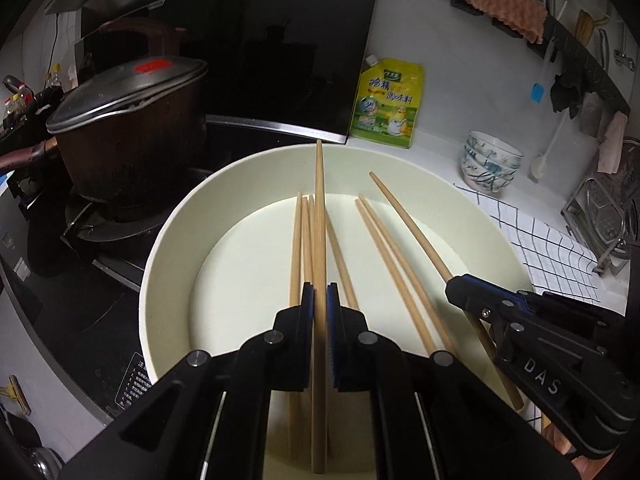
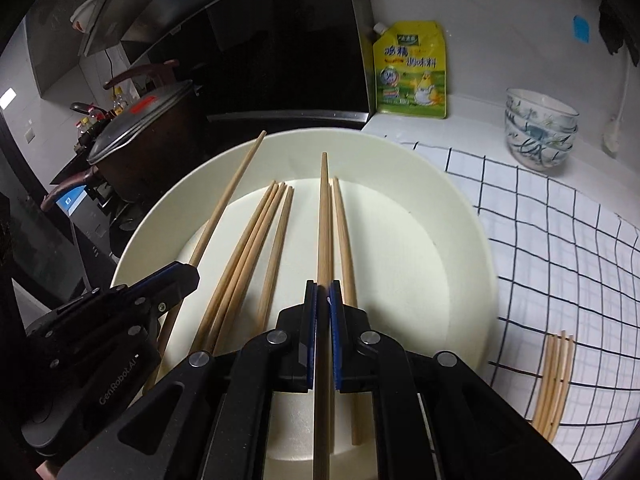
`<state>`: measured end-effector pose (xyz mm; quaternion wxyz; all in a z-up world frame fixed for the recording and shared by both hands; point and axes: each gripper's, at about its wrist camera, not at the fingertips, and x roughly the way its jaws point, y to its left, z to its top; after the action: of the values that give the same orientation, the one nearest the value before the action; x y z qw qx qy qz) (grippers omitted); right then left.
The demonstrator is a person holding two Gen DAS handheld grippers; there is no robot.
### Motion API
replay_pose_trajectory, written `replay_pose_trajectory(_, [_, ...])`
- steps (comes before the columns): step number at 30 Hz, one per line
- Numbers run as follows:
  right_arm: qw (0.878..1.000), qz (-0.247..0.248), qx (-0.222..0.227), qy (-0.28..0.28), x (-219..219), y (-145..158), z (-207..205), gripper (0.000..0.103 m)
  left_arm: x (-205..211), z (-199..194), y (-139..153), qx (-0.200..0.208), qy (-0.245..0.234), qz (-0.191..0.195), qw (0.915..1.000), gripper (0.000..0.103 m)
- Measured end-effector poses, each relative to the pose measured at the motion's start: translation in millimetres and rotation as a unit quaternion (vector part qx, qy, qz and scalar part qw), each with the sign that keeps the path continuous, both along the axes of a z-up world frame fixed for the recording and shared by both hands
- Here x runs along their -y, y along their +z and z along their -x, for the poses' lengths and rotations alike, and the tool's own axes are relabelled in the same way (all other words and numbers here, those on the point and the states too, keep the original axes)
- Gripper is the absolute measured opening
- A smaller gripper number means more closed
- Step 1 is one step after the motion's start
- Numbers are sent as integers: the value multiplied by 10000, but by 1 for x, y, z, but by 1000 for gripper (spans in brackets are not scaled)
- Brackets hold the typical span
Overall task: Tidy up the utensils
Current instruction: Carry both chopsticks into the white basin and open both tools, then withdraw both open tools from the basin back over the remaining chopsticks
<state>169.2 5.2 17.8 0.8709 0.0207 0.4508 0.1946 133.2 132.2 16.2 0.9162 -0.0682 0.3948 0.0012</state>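
A wide cream bowl (image 1: 180, 248) holds several wooden chopsticks (image 1: 374, 236). My left gripper (image 1: 319, 294) is shut on one chopstick (image 1: 319, 200), held above the bowl and pointing away from me. My right gripper (image 2: 323, 290) is shut on another chopstick (image 2: 324, 208) over the same bowl (image 2: 460, 216). In the left wrist view the right gripper (image 1: 456, 284) sits at the right with its chopstick (image 1: 408, 220). In the right wrist view the left gripper (image 2: 188, 276) sits at the left with its chopstick (image 2: 232, 192). Loose chopsticks (image 2: 256, 240) lie in the bowl.
A checked cloth (image 2: 560, 240) lies right of the bowl with several chopsticks (image 2: 556, 380) on it. Stacked patterned bowls (image 2: 540, 128) and a yellow seasoning pouch (image 2: 412, 68) stand behind. A lidded dark pot (image 1: 128, 120) sits on the stove at left. A metal rack (image 1: 600, 216) stands at far right.
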Motion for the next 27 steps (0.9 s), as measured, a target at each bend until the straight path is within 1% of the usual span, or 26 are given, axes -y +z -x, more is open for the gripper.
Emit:
replay_pose_trajectory(4, [10000, 27, -48, -65, -1, -5, -2, 6, -3, -3, -5, -104, 67, -35, 9999, 8])
replay_pose_trajectory(5, [9999, 47, -61, -83, -1, -5, -2, 7, -6, -3, -5, -104, 114, -11, 9999, 13])
replay_pose_trajectory(6, [9999, 26, -36, -116, 1, -4, -2, 12, -8, -2, -5, -91, 176, 2, 9998, 25])
replay_pose_trajectory(7, [9999, 31, -11, -136, 1, -2, -1, 18, -10, 1, -5, -55, 223, 6, 9997, 41])
replay_pose_trajectory(9, [9998, 63, 76, -158, 4, 1, 2, 20, -14, 6, -2, 73, 347, -18, 9994, 58])
replay_pose_trajectory(14, [9995, -3, 185, -237, 13, 7, 11, 24, -19, 16, 3, 143, 447, -1, 9989, 59])
replay_pose_trajectory(17, [9994, -38, 206, -278, 18, 8, 17, 27, -17, 22, 4, 145, 451, -15, 9989, 62])
replay_pose_trajectory(19, [9993, -68, 215, -310, 23, 10, 22, 29, -14, 24, 5, 145, 439, 7, 9989, 66])
replay_pose_trajectory(21, [9991, -91, 237, -353, 27, 11, 27, 31, -12, 29, 6, 154, 419, 23, 9990, 66])
replay_pose_trajectory(27, [9982, -109, 325, -501, 45, 18, 45, 32, 2, 39, 10, 174, 326, 27, 9993, 68])
